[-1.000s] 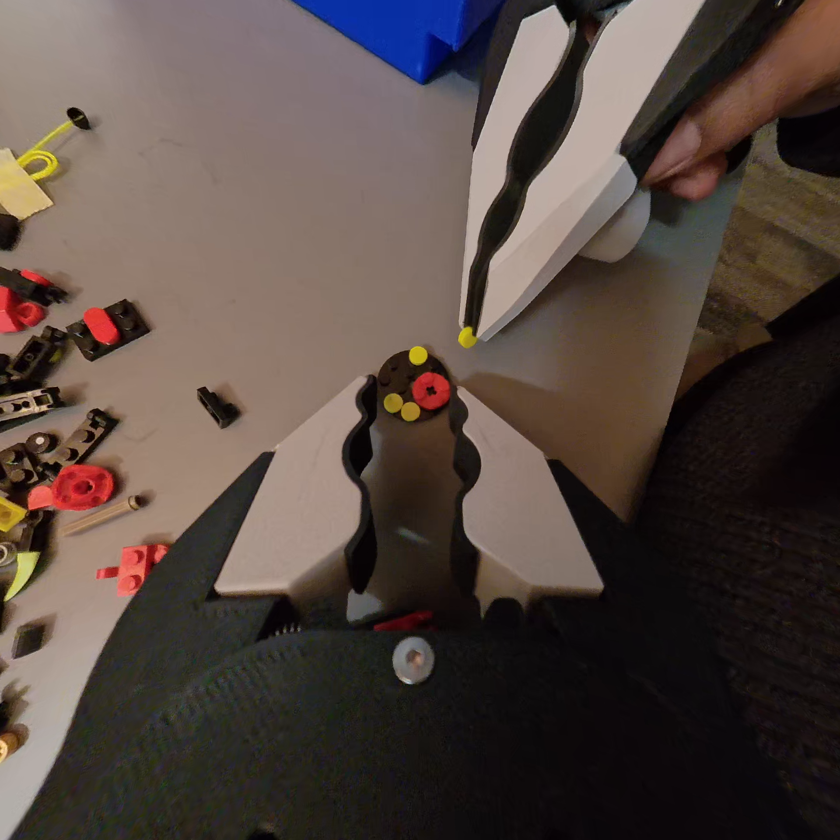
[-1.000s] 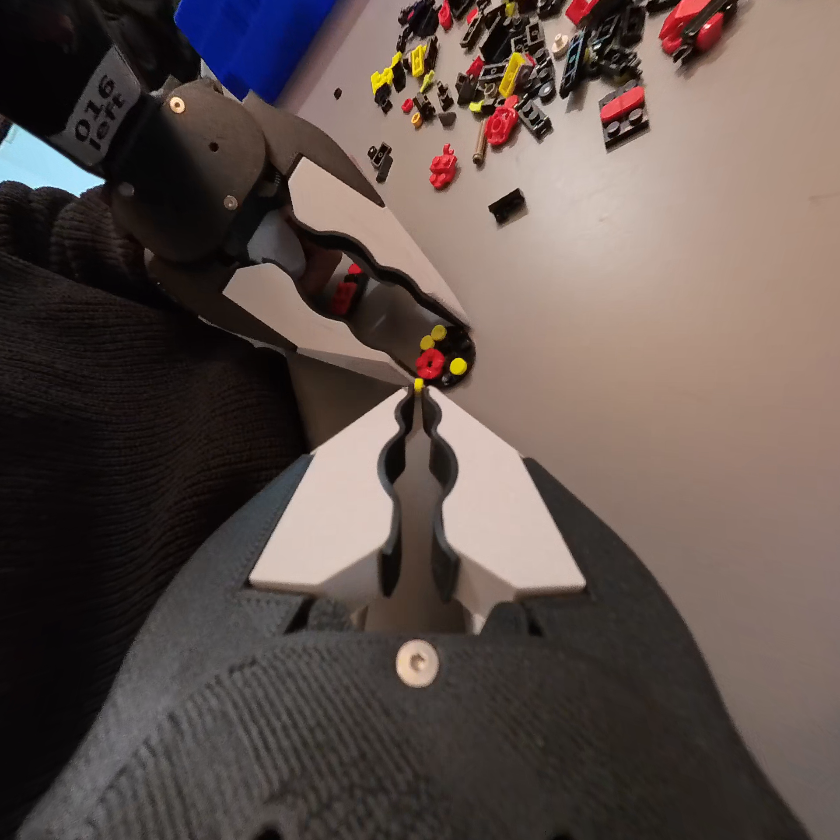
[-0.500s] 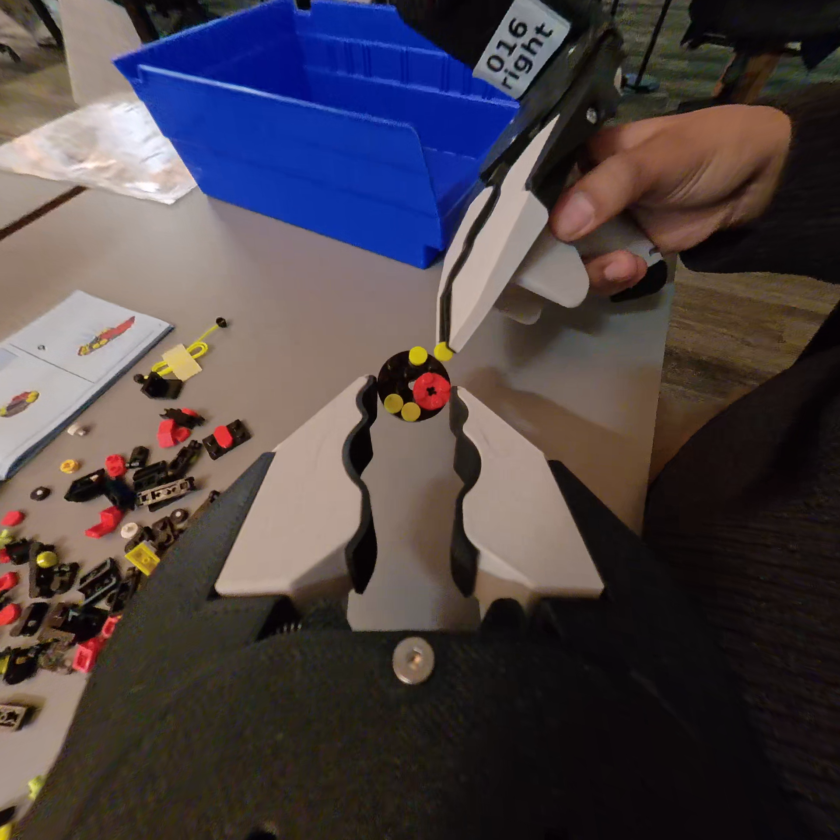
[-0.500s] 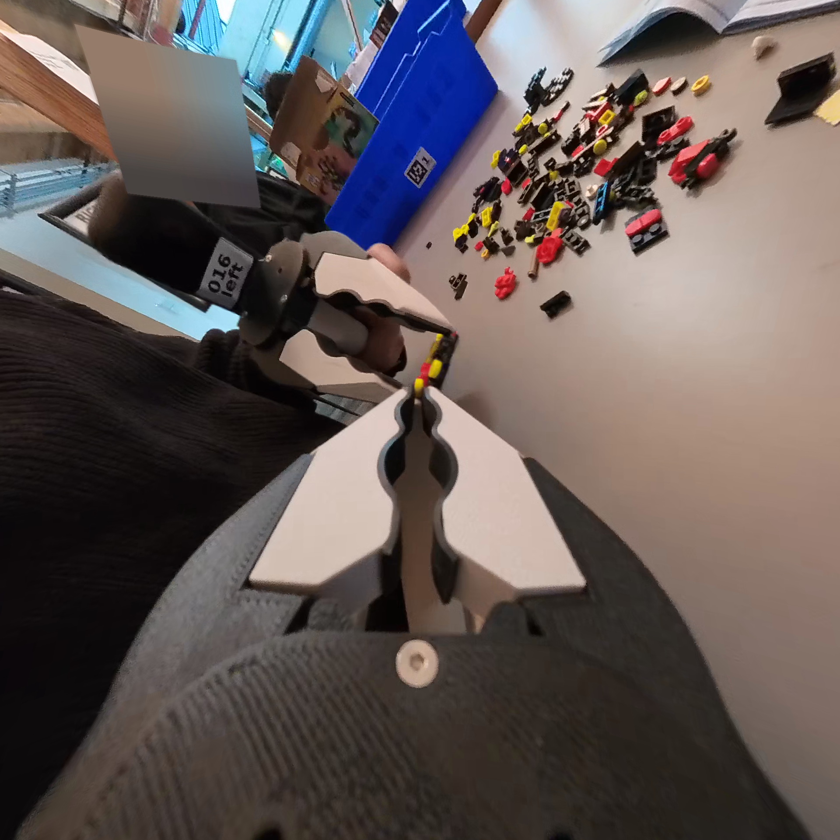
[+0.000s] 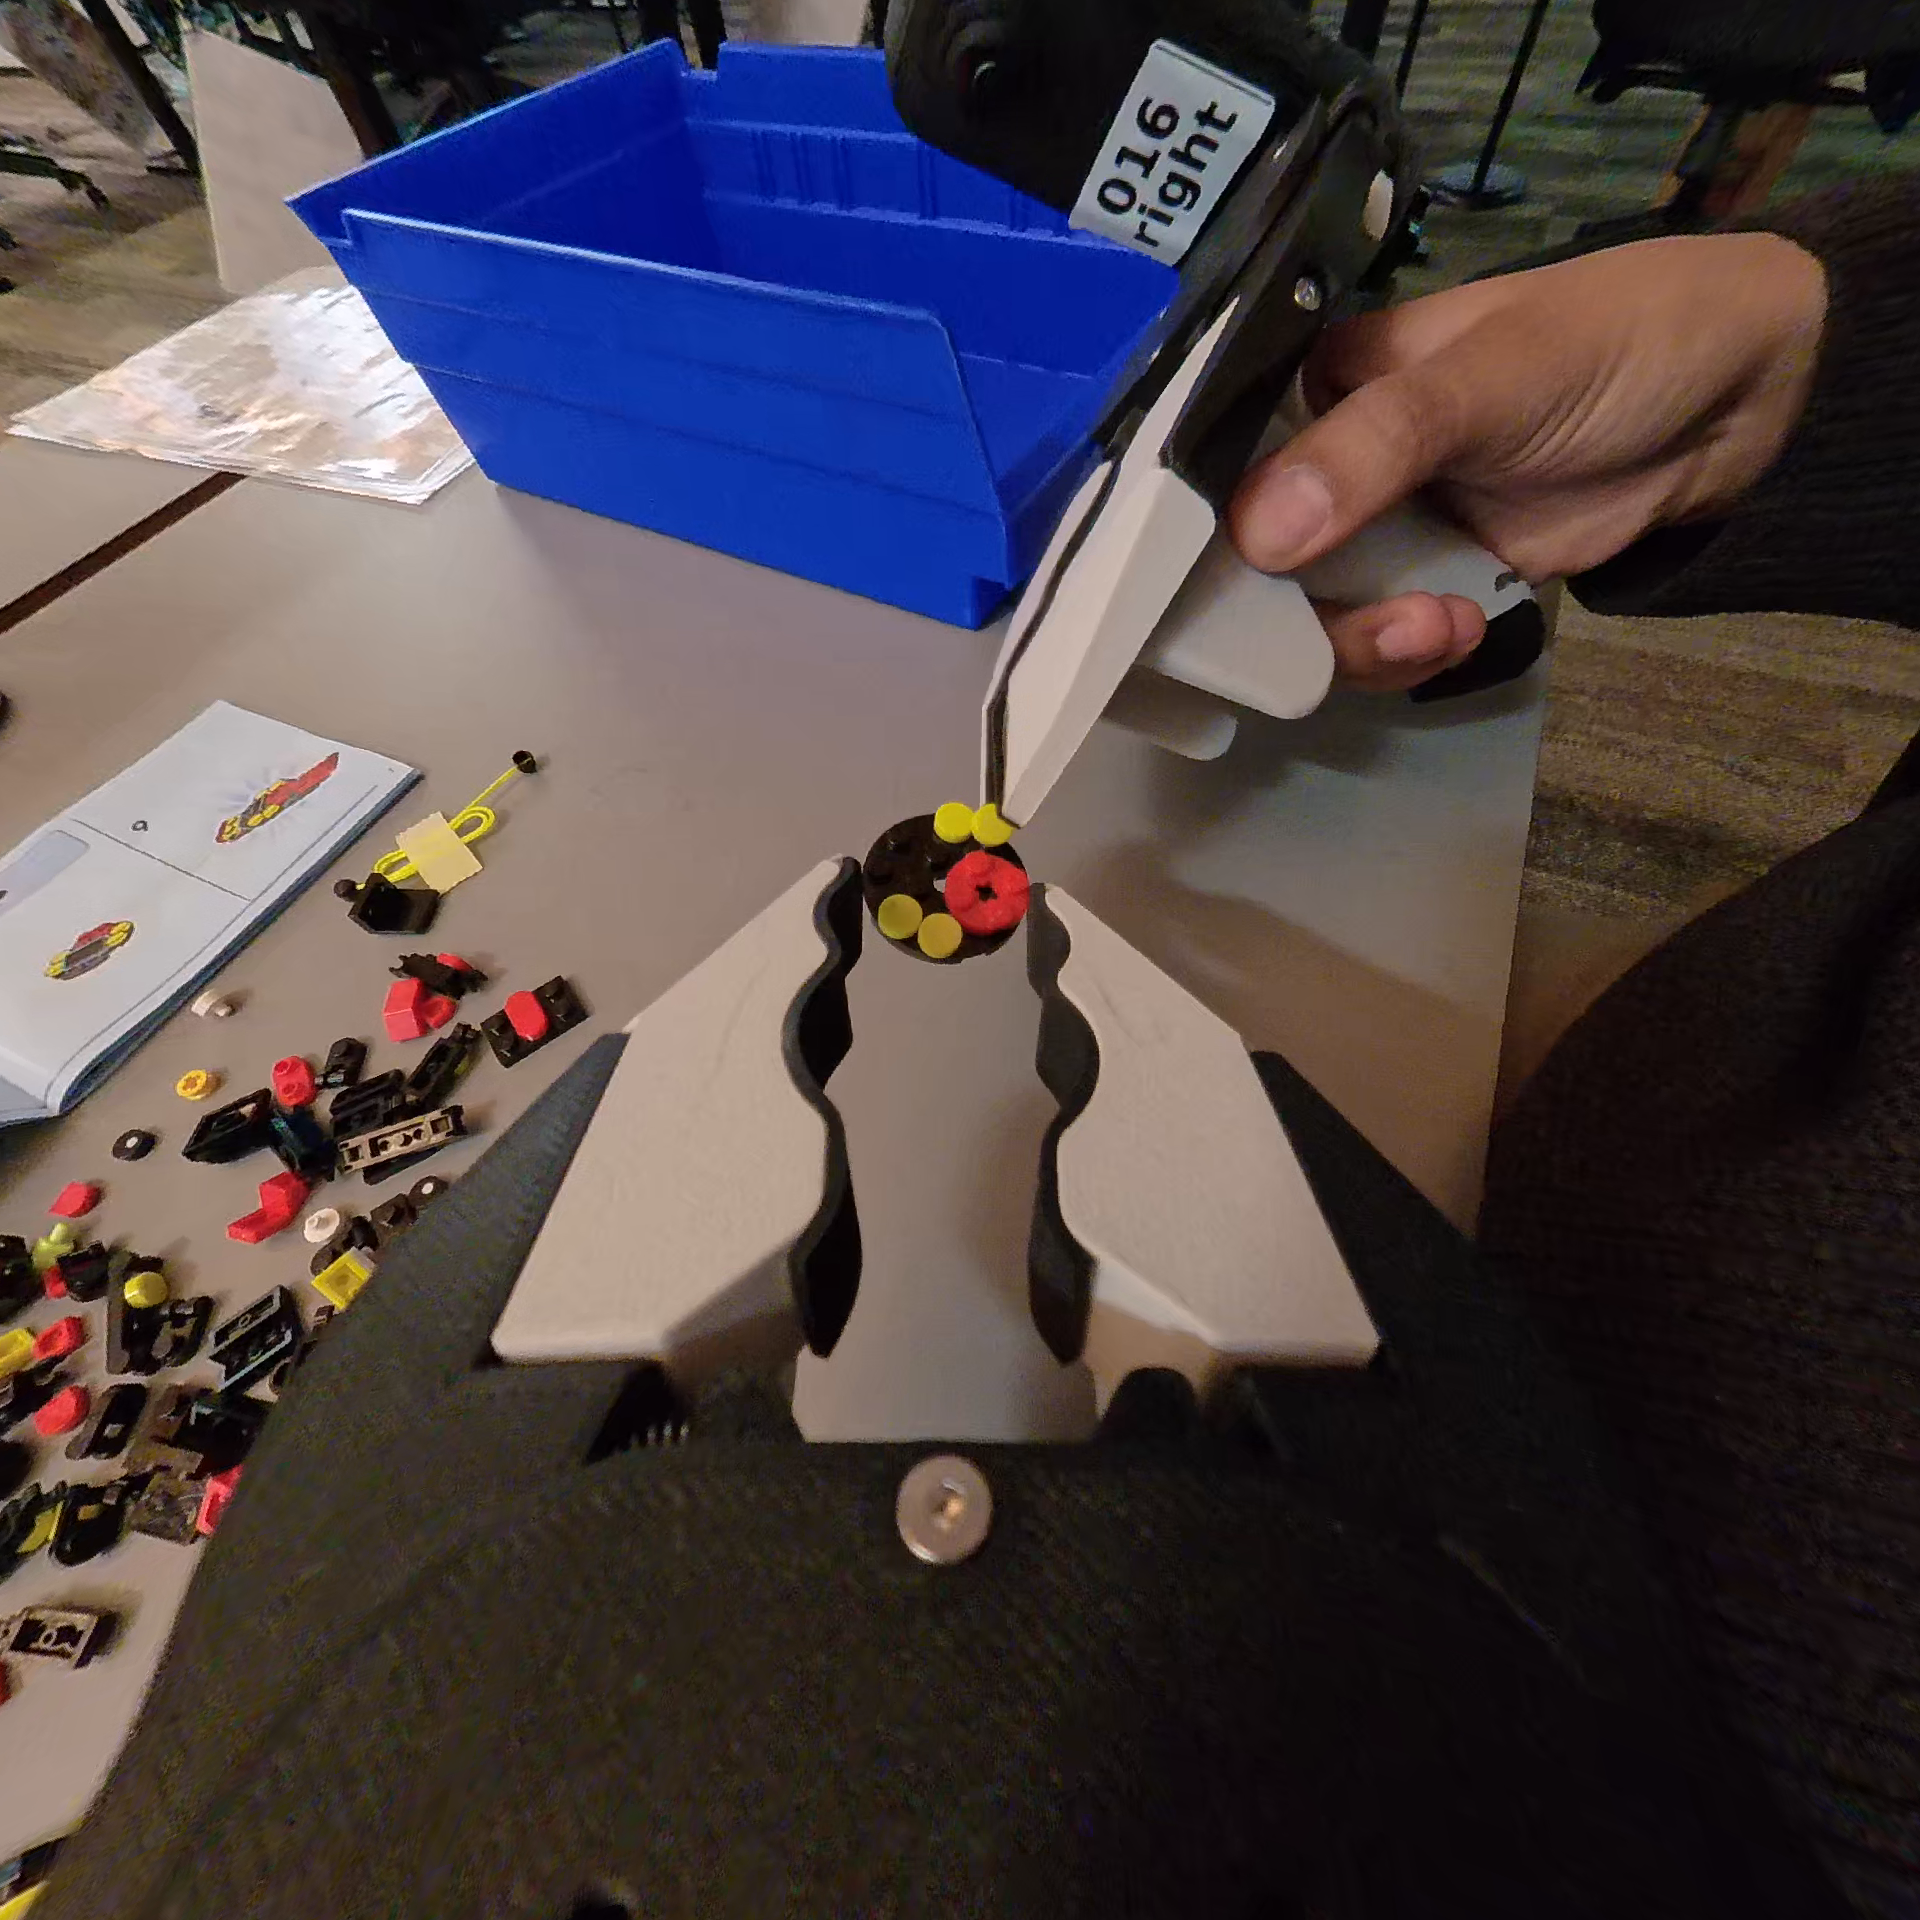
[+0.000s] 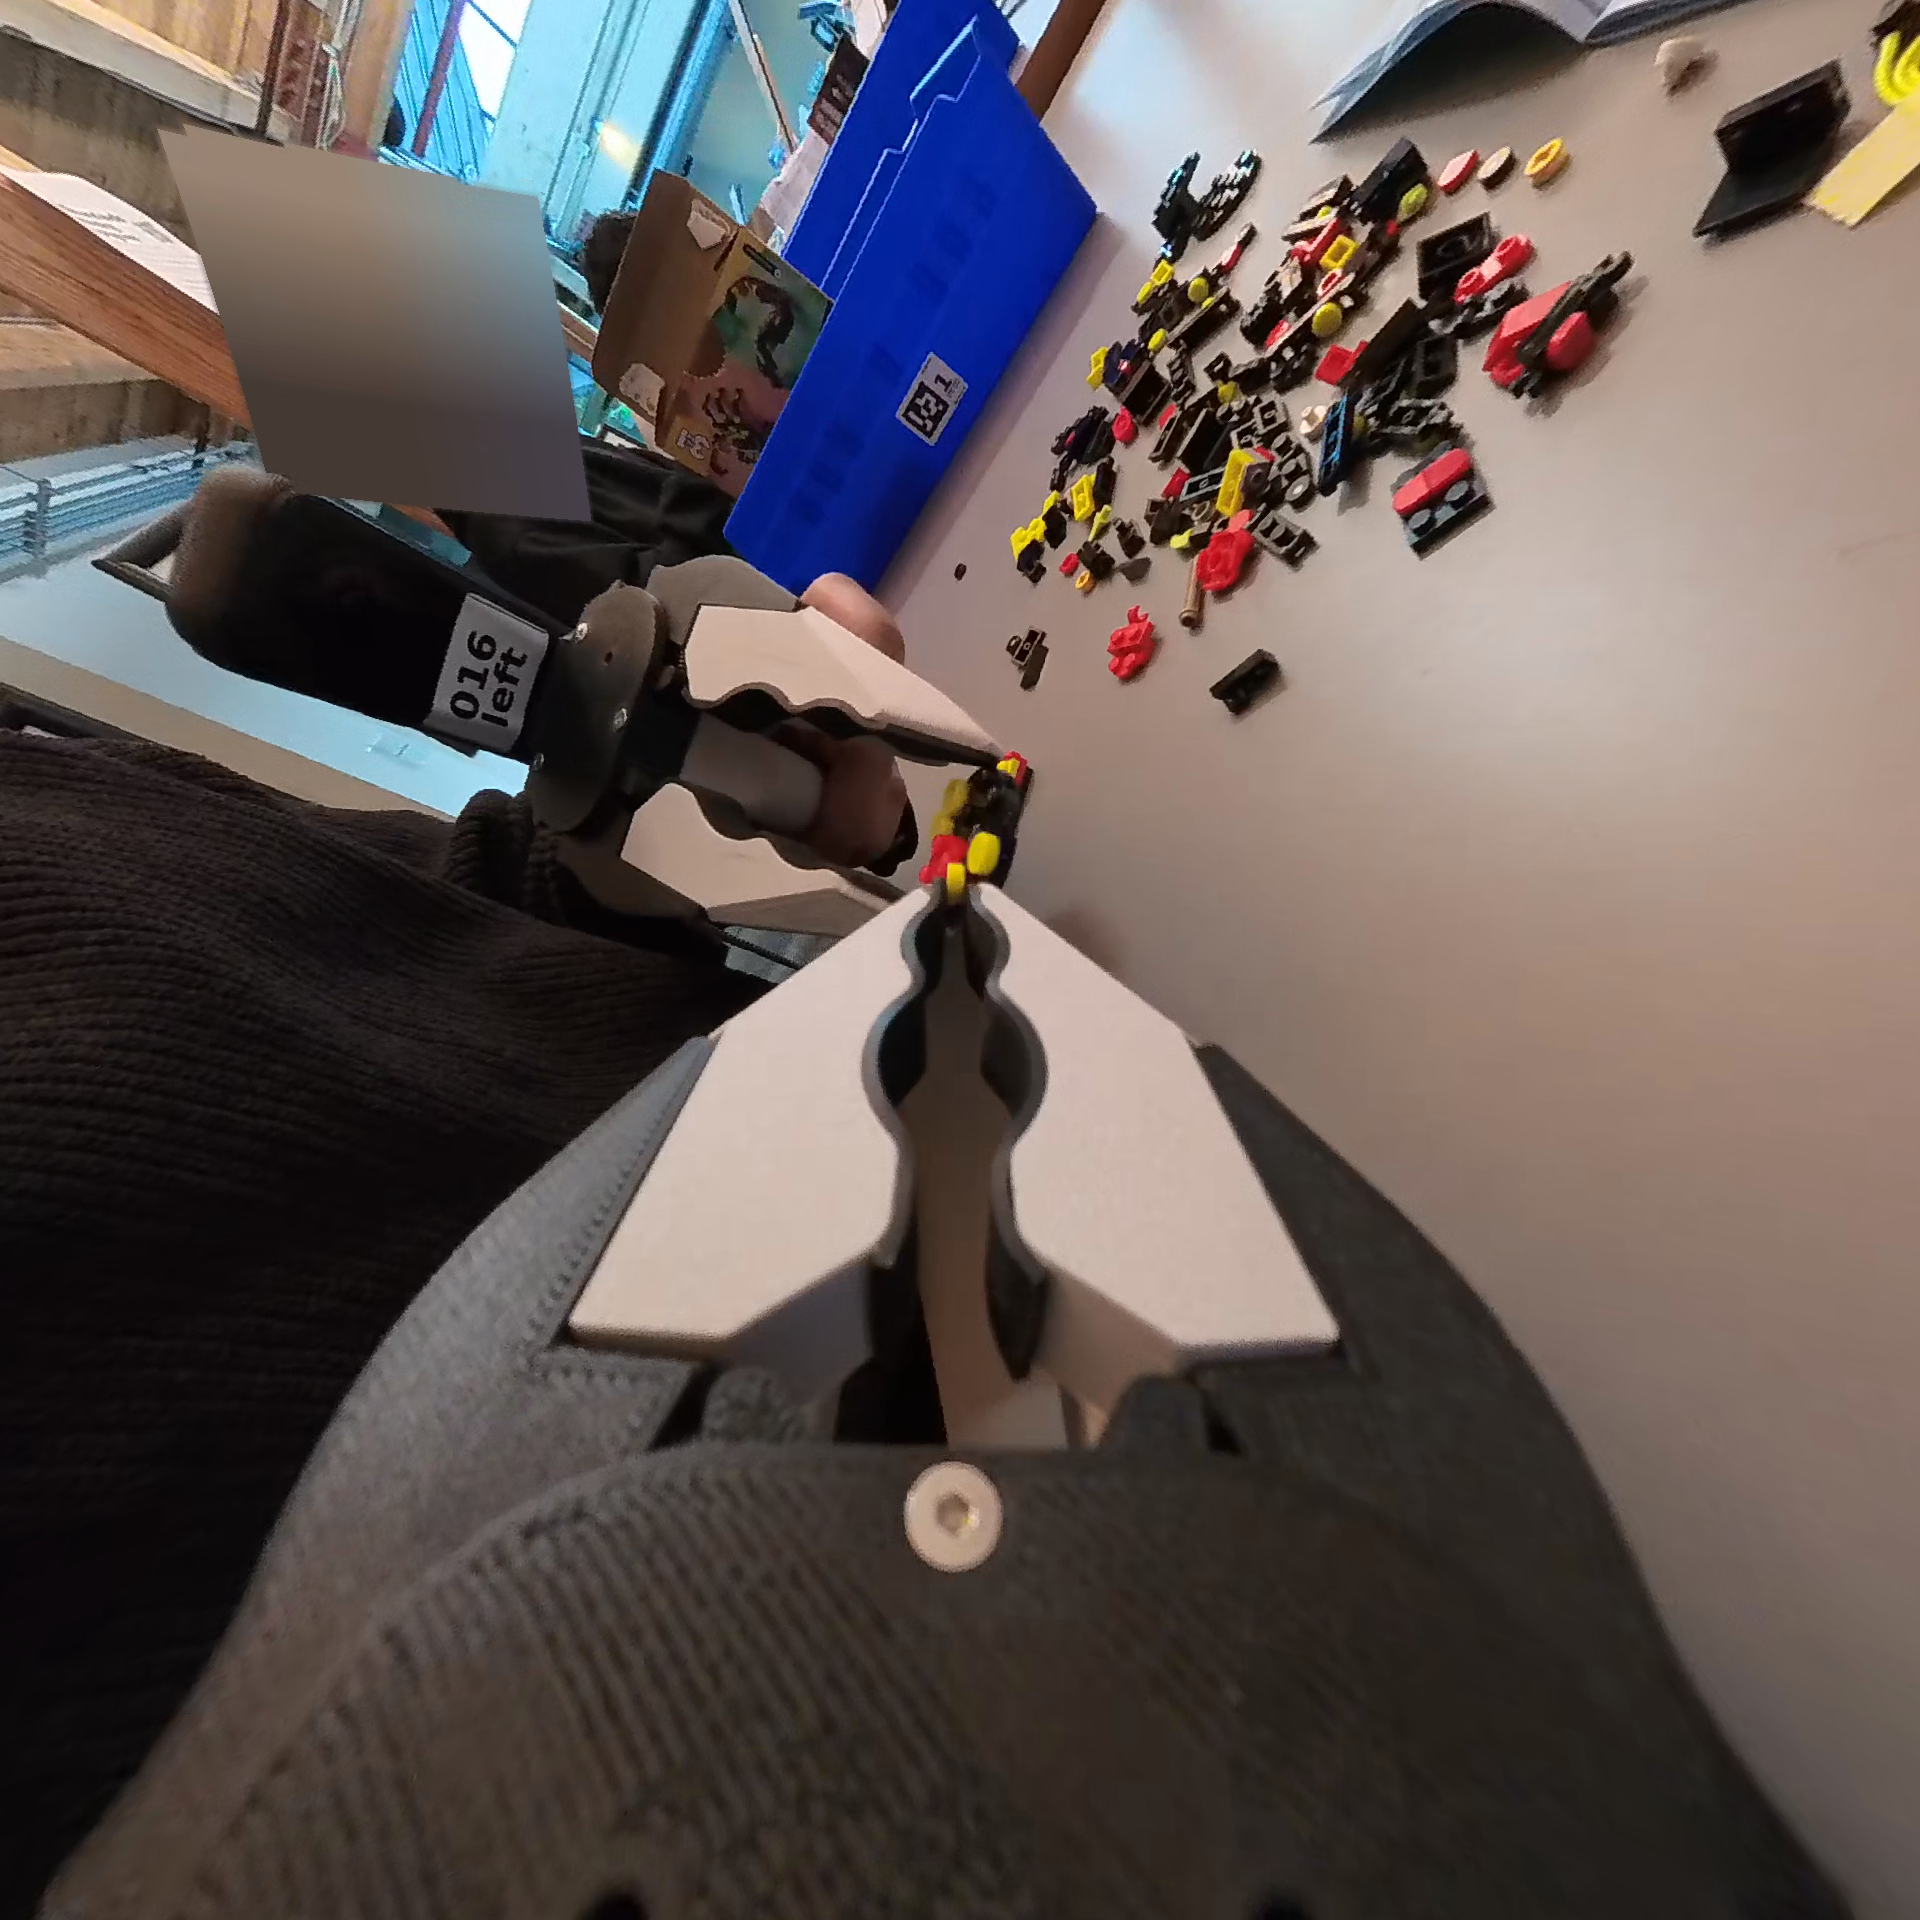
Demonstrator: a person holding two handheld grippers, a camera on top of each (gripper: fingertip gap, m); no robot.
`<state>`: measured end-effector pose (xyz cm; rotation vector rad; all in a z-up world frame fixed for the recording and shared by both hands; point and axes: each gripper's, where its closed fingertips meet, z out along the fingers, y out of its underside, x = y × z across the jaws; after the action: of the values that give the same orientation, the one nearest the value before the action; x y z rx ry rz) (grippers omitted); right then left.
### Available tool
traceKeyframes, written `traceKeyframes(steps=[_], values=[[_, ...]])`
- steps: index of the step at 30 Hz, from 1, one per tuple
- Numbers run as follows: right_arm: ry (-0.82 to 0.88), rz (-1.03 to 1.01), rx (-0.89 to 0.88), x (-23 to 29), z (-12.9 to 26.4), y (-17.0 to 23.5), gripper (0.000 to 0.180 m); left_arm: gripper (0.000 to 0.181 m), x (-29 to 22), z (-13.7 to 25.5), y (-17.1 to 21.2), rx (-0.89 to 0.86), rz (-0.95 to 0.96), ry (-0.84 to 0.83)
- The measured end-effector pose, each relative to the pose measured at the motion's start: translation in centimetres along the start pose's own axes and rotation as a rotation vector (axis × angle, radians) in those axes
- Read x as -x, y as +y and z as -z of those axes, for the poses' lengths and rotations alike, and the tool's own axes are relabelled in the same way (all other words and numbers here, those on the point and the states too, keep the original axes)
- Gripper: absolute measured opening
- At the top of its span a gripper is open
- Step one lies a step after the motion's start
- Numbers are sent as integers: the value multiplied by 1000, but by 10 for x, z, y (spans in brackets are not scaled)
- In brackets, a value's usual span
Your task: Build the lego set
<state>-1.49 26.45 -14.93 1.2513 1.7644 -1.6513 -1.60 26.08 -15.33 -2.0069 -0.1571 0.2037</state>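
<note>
One grey bench (image 5: 644, 675), one blue bin (image 5: 727, 343) far left. Left gripper (image 5: 943, 914) fingers pinching one black round plate (image 5: 914, 868): one red stud (image 5: 985, 889), three seated yellow studs. Right gripper (image 5: 1000, 812) fingers pinching fourth yellow stud (image 5: 989, 824) at its far edge.

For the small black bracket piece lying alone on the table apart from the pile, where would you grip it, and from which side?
Probably from straight above, gripper fingers closing across the narrow width of the black bracket piece. It lies flat on the grey table with bare surface all round, and its nearest neighbour, a red piece, lies well apart. Its long sides offer parallel faces, though finer shape is too small to tell.
</note>
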Motion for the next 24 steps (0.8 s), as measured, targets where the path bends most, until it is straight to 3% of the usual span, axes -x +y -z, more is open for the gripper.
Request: traceKeyframes(steps=[4,12,24], values=[[9,-31,27,-5,-2,5,0,29,0,-1,4,24,16,6],[123,-31,204,-27,-7,36,1,29,-8,-14,47,248,103,76],[183,-11,272,-37,-16,47,1,29,-16,-16,64,337,148,119]])
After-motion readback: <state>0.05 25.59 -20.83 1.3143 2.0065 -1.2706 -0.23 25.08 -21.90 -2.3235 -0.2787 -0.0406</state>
